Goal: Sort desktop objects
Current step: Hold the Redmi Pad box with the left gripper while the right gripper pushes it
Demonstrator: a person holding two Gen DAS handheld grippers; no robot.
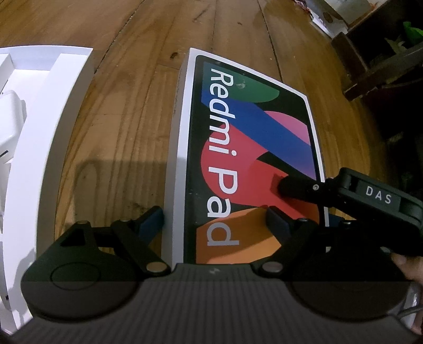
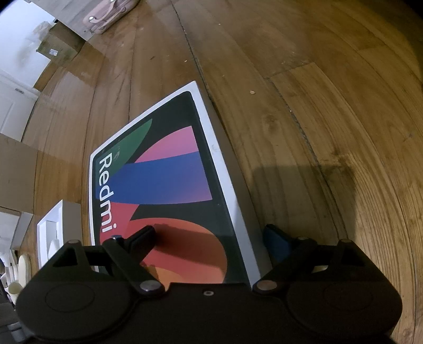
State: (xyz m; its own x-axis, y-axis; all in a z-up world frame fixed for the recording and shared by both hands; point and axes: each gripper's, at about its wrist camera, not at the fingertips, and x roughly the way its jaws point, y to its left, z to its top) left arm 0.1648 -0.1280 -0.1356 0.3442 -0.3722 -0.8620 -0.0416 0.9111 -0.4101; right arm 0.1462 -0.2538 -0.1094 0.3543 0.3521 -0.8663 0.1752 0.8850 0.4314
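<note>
A flat white box printed "Redmi Pad" [image 1: 251, 127] with a colourful tablet picture lies on the wooden boards [image 1: 119, 119]. My left gripper [image 1: 214, 215] straddles the box's near left edge. Its left finger stands beside the white side wall and its right finger hovers over the lid. It is open, with nothing clamped. In the right wrist view the same box [image 2: 164, 180] runs away from me. My right gripper [image 2: 210, 232] is open across the box's right edge, one finger above the lid and one beside the wall. A finger [image 1: 293, 186] of the right gripper reaches over the lid from the right.
An open white tray-like box [image 1: 60, 132] with white items inside sits left of the Redmi box, also visible as the white box [image 2: 50, 225]. Dark furniture [image 1: 383, 60] stands at the far right. Cardboard boxes [image 2: 60, 45] and a pink bag [image 2: 108, 13] lie far off.
</note>
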